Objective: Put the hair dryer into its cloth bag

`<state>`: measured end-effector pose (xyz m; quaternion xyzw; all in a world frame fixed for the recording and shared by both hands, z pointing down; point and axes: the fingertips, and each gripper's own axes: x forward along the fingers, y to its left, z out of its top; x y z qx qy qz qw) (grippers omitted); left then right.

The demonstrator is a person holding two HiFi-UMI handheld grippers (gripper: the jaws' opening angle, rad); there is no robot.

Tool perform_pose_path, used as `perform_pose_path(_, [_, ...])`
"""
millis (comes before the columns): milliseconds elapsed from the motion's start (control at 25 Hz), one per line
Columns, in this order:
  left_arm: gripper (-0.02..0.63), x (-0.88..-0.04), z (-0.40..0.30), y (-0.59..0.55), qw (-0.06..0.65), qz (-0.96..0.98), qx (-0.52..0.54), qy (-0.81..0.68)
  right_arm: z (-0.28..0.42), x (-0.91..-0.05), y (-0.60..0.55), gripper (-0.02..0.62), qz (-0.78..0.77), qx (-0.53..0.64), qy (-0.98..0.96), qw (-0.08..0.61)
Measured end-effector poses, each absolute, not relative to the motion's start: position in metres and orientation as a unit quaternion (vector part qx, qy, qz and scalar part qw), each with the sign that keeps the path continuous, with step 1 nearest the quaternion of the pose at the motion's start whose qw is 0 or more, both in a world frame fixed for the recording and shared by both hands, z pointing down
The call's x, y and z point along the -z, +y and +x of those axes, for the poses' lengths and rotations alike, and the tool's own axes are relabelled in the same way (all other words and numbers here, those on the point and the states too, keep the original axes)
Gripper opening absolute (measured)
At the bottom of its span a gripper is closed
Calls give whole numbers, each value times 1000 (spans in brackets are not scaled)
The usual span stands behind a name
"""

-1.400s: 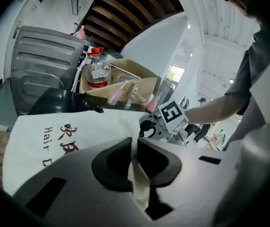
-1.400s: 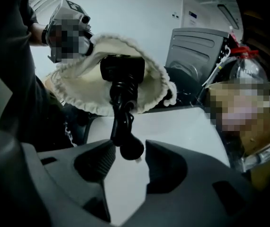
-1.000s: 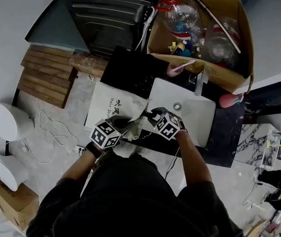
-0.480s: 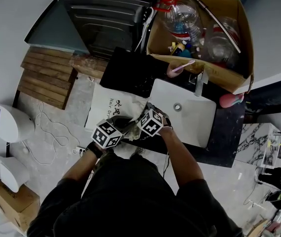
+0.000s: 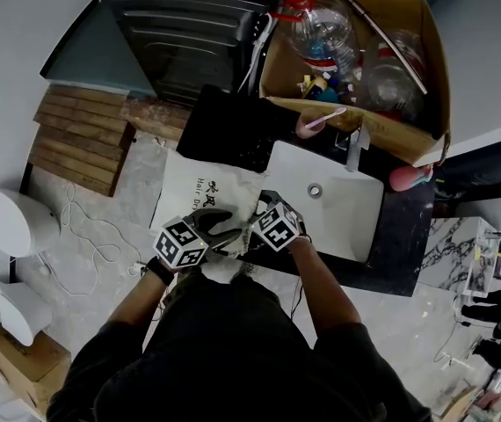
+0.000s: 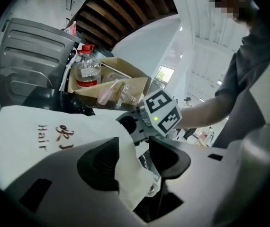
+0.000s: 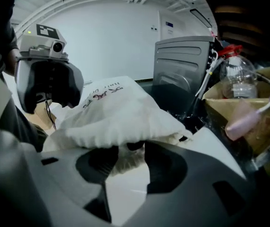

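The white cloth bag, printed "Hair", lies bulging on the dark counter left of the sink. No hair dryer shows in any view. My left gripper is at the bag's near corner; its jaws have just been opening and now stand open, with a flap of the bag hanging between them against the left pad. My right gripper points down at the gathered mouth of the bag; its jaws have just opened wider, loose cloth hanging between them. A dark round shape shows under the hem.
A white sink with a tap lies to the right of the bag. Behind it stands a cardboard box of plastic bottles and a pink toothbrush. A grey metal appliance is at the back. A black cord hangs below my right arm.
My right gripper has moved left from the sink's edge to the bag's mouth, close beside the left one. The left gripper has shifted slightly down and left.
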<state>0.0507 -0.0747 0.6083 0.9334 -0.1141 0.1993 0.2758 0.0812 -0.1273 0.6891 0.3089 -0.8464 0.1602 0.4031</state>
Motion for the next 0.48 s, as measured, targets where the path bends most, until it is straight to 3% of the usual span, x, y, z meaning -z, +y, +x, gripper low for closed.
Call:
perform_pose_path(360, [190,-642,-62,-128,277,899,-201,-275,63,-675,-76,161,271,-226,-877,326])
perform_pose_path(480, [137,-646,-66,-130,264,904,-206,-265,57,-665,-57,161,245,-259,-883,305])
